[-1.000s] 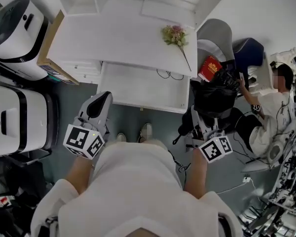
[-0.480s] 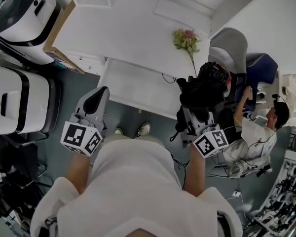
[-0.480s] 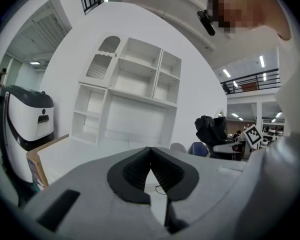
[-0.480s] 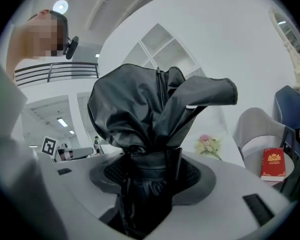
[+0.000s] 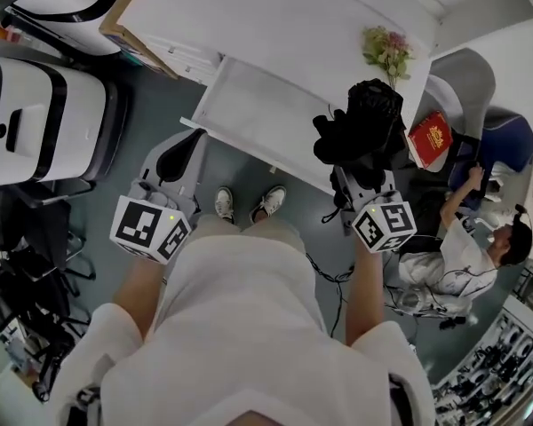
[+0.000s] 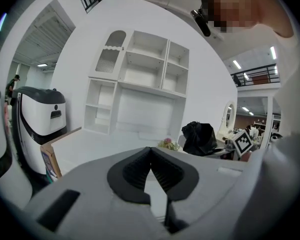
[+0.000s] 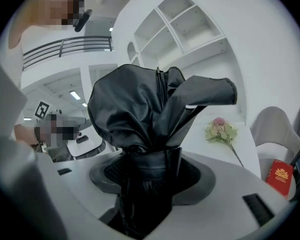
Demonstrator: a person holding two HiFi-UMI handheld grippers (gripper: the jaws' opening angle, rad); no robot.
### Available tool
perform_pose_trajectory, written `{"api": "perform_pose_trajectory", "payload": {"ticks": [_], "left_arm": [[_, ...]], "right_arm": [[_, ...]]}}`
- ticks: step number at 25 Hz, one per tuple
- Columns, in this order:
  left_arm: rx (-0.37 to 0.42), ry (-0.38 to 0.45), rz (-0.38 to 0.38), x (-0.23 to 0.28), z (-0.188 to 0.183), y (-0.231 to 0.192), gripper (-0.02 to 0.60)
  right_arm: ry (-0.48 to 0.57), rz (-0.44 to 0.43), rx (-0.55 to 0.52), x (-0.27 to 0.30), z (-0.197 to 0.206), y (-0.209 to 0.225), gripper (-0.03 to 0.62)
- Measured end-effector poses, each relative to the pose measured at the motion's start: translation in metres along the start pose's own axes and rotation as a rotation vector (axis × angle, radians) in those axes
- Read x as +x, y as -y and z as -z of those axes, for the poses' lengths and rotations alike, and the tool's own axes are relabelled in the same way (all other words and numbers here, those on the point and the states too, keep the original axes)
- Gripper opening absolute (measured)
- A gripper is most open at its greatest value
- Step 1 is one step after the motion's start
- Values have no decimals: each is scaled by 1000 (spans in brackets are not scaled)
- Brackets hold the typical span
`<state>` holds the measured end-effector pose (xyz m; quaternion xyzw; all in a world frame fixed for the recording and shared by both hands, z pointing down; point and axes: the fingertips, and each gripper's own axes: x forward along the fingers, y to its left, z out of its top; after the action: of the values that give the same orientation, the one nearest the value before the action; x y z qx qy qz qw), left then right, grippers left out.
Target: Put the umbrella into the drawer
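The black folded umbrella (image 5: pixel 366 124) hangs bunched over the right end of the open white drawer (image 5: pixel 249 118), which is pulled out from the white desk (image 5: pixel 275 25). My right gripper (image 5: pixel 362 177) is shut on its lower part. In the right gripper view the dark fabric (image 7: pixel 150 109) fills the gap between the jaws of my right gripper (image 7: pixel 149 171). My left gripper (image 5: pixel 186 142) hovers just before the drawer's left front, shut and with nothing in it; its pads meet in the left gripper view, where my left gripper (image 6: pixel 150 151) faces the desk and the umbrella (image 6: pixel 199 138) shows at the right.
A flower sprig (image 5: pixel 386 47) lies on the desk's right part. A red book (image 5: pixel 429 136) and a grey chair (image 5: pixel 466 78) stand beyond the desk's right end, with a seated person (image 5: pixel 457 260) nearby. White machines (image 5: pixel 44 122) and a cardboard box (image 5: pixel 124 34) flank the left.
My right gripper has carried the umbrella forward from beside the desk to over the drawer's right end. The left gripper has shifted only a little.
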<state>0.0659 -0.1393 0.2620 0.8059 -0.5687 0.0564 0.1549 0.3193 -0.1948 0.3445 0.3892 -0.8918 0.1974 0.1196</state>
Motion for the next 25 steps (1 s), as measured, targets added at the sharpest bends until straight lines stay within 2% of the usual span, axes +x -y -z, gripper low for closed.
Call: {"api": "perform_pose_trajectory", "payload": {"ticks": [10,25], "left_arm": [[-45,-56,-61,-8,41,-19,14],[-86,-110,-96,3,72,-25,14]], "right_arm": [[-212,-75,-127,76,74,3,235],[-397,-116,-233,130,143,20,235]]}}
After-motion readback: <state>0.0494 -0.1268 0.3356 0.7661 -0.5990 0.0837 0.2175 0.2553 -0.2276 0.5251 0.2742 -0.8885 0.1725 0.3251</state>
